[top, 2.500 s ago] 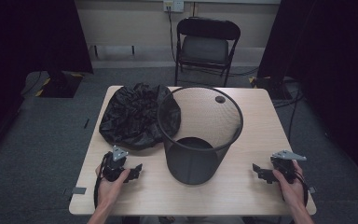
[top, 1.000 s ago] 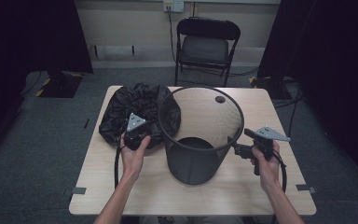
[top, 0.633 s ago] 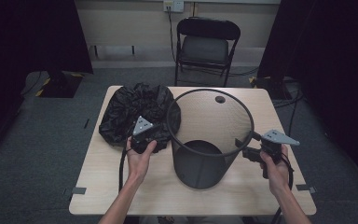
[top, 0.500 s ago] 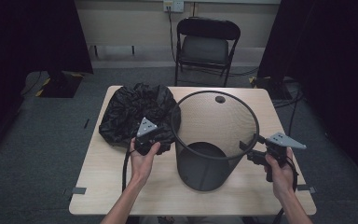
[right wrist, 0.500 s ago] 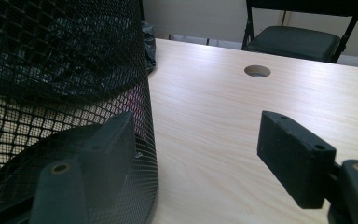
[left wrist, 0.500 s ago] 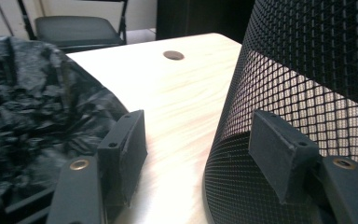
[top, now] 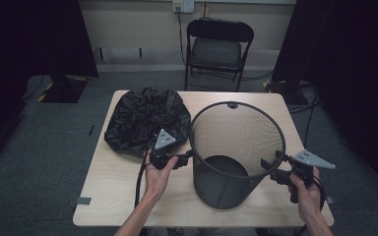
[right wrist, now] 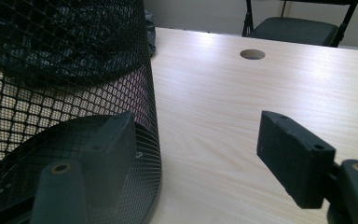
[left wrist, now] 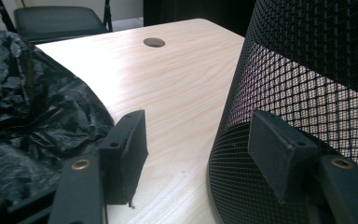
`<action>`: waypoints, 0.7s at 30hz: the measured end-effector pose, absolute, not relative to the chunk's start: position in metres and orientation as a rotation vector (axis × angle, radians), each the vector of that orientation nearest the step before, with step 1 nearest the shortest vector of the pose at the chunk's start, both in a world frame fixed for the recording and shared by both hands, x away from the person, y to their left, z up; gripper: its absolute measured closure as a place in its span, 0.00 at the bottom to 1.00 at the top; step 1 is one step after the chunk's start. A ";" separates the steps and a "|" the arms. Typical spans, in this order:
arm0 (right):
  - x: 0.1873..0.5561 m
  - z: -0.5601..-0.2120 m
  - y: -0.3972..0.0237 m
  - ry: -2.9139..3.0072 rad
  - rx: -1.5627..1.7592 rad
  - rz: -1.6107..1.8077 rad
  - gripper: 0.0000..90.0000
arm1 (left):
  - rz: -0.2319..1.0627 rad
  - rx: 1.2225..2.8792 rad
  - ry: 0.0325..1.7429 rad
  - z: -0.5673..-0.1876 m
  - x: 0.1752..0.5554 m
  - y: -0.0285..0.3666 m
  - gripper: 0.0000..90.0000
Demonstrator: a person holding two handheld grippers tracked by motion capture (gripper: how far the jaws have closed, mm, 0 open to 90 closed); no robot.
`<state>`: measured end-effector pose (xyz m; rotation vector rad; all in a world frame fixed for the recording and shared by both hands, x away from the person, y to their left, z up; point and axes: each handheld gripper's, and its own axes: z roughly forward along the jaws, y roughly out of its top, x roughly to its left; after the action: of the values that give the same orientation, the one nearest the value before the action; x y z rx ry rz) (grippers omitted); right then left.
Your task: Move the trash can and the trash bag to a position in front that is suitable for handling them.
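Black wire-mesh wastebasket [top: 236,152] is standing on its base on the table [top: 128,196], open mouth up, leaning slightly toward the camera. Crumpled black plastic bag [top: 145,120] is lying just beside it, at the table's far left.

The right gripper [right wrist: 205,158] stands with its two black jaws apart, having just been closing; the left jaw lies behind the wire mesh of a black bin [right wrist: 70,93], inside its wall, while the right jaw stands outside, apart from the mesh; the bin's wall runs between them, nearer the left jaw; bare wooden table [right wrist: 242,107] shows in the rest of the gap; beyond the fingertips a round hole [right wrist: 252,54] sits in the tabletop; farther off stands a dark chair [right wrist: 298,29].
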<state>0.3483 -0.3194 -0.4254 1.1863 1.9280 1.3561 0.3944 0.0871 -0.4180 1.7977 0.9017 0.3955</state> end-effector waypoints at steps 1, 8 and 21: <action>0.347 -0.425 -0.320 1.930 1.184 1.354 0.30 | 0.392 1.796 0.901 -0.418 0.394 0.086 0.41; 0.343 -0.425 -0.327 1.926 1.184 1.293 0.31 | 0.397 1.759 0.925 -0.423 0.401 0.070 0.41; 0.343 -0.432 -0.342 1.912 1.236 1.298 0.15 | 0.392 1.814 0.918 -0.426 0.411 0.068 0.25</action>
<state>0.3431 -0.3418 -0.4321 1.2362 1.9123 1.2976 0.4111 0.0681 -0.4262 1.8137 0.9181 0.3923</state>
